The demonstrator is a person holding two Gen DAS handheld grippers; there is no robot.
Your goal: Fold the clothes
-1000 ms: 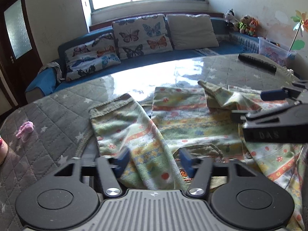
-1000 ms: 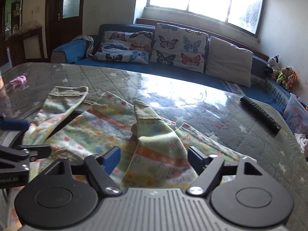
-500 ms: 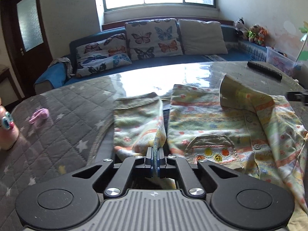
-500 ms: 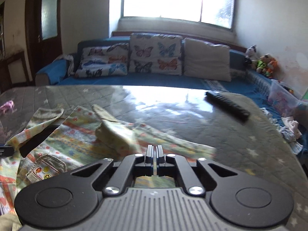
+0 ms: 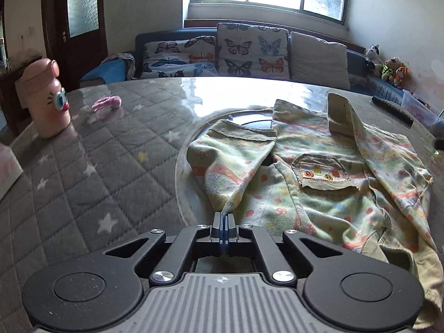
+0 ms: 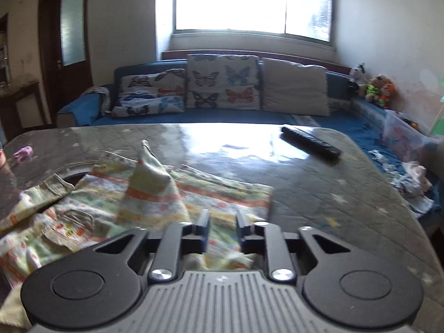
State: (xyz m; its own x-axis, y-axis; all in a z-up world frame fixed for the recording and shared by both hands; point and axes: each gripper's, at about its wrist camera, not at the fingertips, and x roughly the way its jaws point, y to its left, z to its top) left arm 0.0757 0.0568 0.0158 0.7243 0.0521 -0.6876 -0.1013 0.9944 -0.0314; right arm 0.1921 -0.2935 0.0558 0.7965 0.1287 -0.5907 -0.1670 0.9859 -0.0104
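A small green patterned shirt (image 5: 313,194) with a brown chest pocket (image 5: 323,173) lies on the quilted table. My left gripper (image 5: 223,220) is shut on the edge of its left sleeve (image 5: 230,158), pulled toward me. In the right wrist view the shirt (image 6: 155,202) lies left of centre with the other sleeve (image 6: 151,186) folded over the body. My right gripper (image 6: 222,222) is partly open over the shirt's near hem, holding nothing.
A pink bottle (image 5: 47,100) and a pink toy (image 5: 106,102) sit on the table's left. A black remote (image 6: 310,141) lies at the far right. A blue sofa (image 6: 222,116) with butterfly cushions runs behind the grey star-quilted table (image 5: 97,166).
My left gripper closed on the left sleeve and drew it back and left. My right gripper closed on the right side, carried it over, then opened and let go.
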